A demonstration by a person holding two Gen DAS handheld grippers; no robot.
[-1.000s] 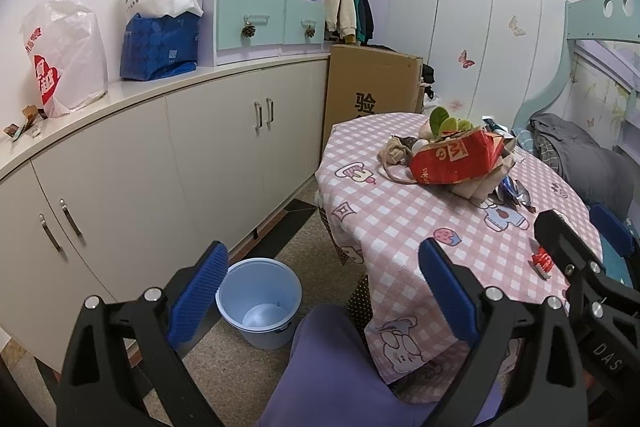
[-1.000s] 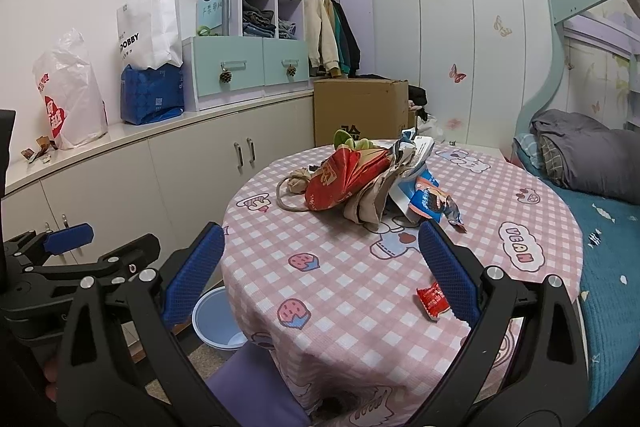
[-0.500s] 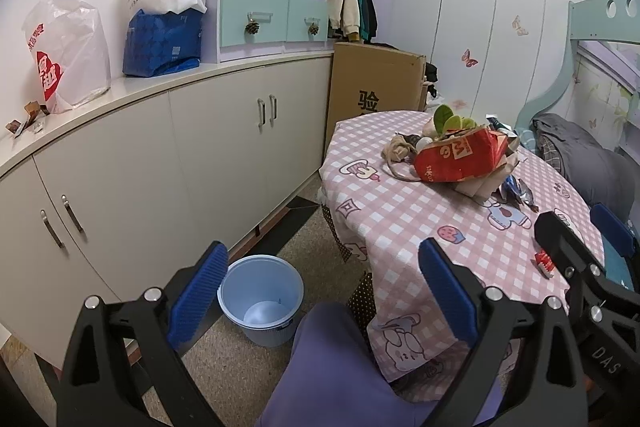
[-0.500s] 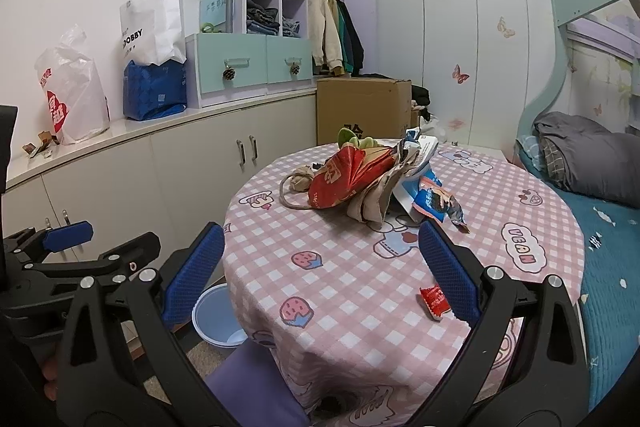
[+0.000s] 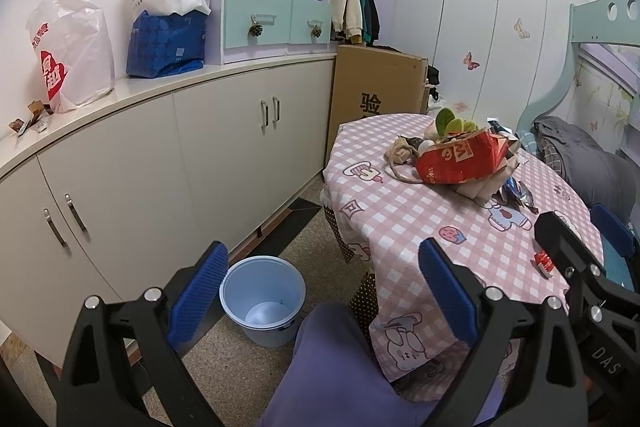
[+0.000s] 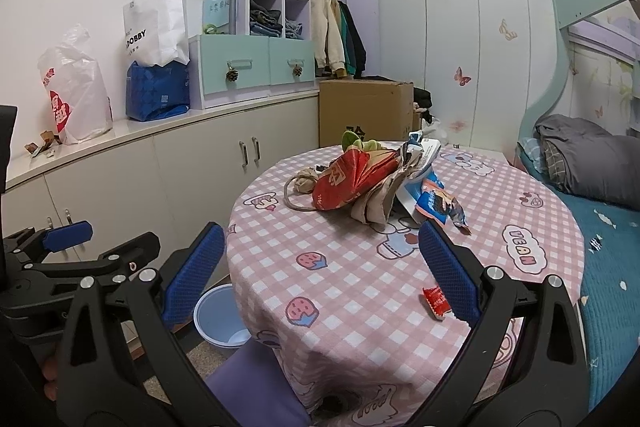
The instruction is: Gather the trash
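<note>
A round table with a pink checked cloth holds a pile of trash: a red snack bag, a blue wrapper, beige bags and string. A small red wrapper lies near the table's front edge, just inside my right gripper's right finger. A light blue bin stands on the floor left of the table. My left gripper is open and empty above the bin and a purple lap. My right gripper is open and empty over the table's front edge.
White cabinets with a counter run along the left, carrying plastic bags and a blue bag. A cardboard box stands behind the table. A bed with grey bedding is at the right. The left gripper shows in the right wrist view.
Both views have drifted slightly; the grippers stay open and empty. Nothing on the table has moved.
</note>
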